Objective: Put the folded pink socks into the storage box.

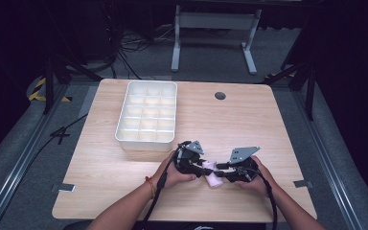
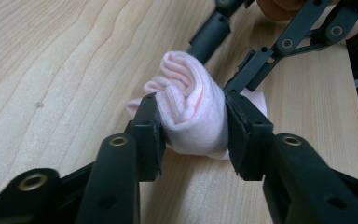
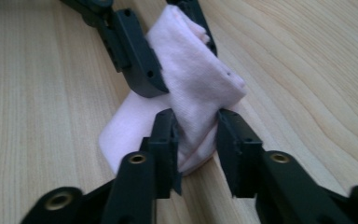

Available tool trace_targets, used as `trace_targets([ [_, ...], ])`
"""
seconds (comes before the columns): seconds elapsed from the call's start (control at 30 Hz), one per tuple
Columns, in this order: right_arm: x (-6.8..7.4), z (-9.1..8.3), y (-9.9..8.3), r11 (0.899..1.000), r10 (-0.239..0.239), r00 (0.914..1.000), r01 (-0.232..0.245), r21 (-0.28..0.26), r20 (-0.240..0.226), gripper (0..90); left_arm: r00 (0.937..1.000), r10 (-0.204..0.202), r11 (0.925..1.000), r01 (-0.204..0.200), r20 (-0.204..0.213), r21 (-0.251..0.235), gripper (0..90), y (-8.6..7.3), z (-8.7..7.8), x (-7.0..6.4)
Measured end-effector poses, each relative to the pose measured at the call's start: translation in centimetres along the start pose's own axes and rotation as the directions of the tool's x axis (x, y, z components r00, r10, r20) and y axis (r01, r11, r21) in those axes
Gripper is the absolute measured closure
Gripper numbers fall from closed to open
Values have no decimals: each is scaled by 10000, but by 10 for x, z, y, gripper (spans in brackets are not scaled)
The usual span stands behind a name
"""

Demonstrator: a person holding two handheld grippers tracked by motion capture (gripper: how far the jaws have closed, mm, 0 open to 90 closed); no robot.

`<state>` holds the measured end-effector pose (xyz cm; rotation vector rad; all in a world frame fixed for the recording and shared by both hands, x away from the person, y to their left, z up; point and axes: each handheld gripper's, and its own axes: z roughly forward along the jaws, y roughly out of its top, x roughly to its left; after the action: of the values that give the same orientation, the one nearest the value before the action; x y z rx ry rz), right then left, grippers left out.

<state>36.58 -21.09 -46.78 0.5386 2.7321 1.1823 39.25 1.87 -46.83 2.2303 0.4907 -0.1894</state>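
The pink cloth [image 1: 212, 173], a small folded or rolled piece of soft knit fabric that could be a sock, lies on the wooden table [image 1: 249, 129] near my edge of it, between my two grippers. From the high view I see it as a pale bundle just in front of the person's hands, well apart from the white compartment tray [image 1: 147, 115] that sits farther back and to the left on the tabletop.

My left gripper [image 2: 192, 128] has its jaws closed in on the rolled end of the cloth [image 2: 191, 107]. Both pads press into the fabric from either side, and the roll bulges up between them, its folded layers showing at the top. The jaws stand only as far apart as the thickness of the bundle. In the same view the right gripper's black linkage comes in from the upper right and meets the cloth at its far side.

My right gripper [image 3: 196, 140] also has the cloth [image 3: 200, 88]. Its jaws are drawn nearly together around a narrower part at the lower end, and the fabric is pinched and creased between the pads. Beyond it, the left gripper's jaws clamp the cloth higher up, so the piece runs diagonally from one grip to the other. A flat flap of the cloth spreads out on the table to the left of my right jaws.

In the high view the left gripper [image 1: 197, 165] and the right gripper [image 1: 223, 168] face each other, tips almost meeting over the cloth.
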Motion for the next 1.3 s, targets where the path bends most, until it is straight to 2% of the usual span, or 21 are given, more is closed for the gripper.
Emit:
trace_targets([
  [0.07,2,1,0,9999,-138,9999,138,-43,-5,762,9994,-354,9993,354,-29,103,527,0,1,4],
  [0.23,4,1,1,9990,-458,9989,458,-6,35,780,9957,-888,9960,886,263,76,519,1,5,8],
  [0.47,7,1,1,9954,-956,9950,958,-36,286,779,9986,-511,9985,509,117,188,641,2,3,5],
  [0.6,9,0,1,9948,-1005,9931,1014,-127,601,692,9997,-78,9999,80,-240,98,662,3,1,0],
  [0.63,8,-1,1,9960,-853,9947,867,-218,579,635,9988,202,9998,-203,-446,-20,666,4,-1,-2],
  [0.73,7,-2,2,9973,-649,9964,666,-303,550,555,9969,443,9988,-457,-644,-200,669,5,-8,-4],
  [0.8,6,-3,2,9977,-582,9969,599,-319,520,503,9943,647,9973,-675,-848,-305,671,6,-16,-5],
  [0.83,6,-3,2,9979,-536,9975,551,-327,465,489,9909,858,9951,-904,-1038,-398,672,8,-22,-6],
  [0.9,5,-4,2,9982,-489,9979,503,-336,424,479,9895,902,9944,-957,-1129,-442,672,8,-25,-7],
  [0.93,4,-5,2,9986,-466,9981,476,-241,414,445,9851,1063,9923,-1137,-1353,-482,673,9,-33,-8],
  [1.0,4,-7,2,9990,-421,9983,428,-163,415,432,9840,1070,9914,-1164,-1427,-594,673,9,-37,-8],
  [1.03,3,-8,2,9991,-381,9986,387,-184,365,404,9814,1111,9893,-1243,-1568,-769,674,9,-46,-8],
  [1.07,2,-9,2,9992,-359,9987,365,-154,374,391,9814,1111,9893,-1243,-1568,-769,674,9,-46,-8],
  [1.17,1,-12,1,9997,-234,9993,237,-107,305,364,9748,1195,9858,-1390,-1886,-941,674,7,-61,-7],
  [1.27,1,-13,-1,9998,-164,9993,167,-79,331,354,9721,1209,9851,-1424,-2010,-961,674,5,-67,-7],
  [1.3,1,-15,-3,9998,-195,9989,198,-67,419,344,9688,1287,9839,-1514,-2117,-945,674,3,-69,-7],
])
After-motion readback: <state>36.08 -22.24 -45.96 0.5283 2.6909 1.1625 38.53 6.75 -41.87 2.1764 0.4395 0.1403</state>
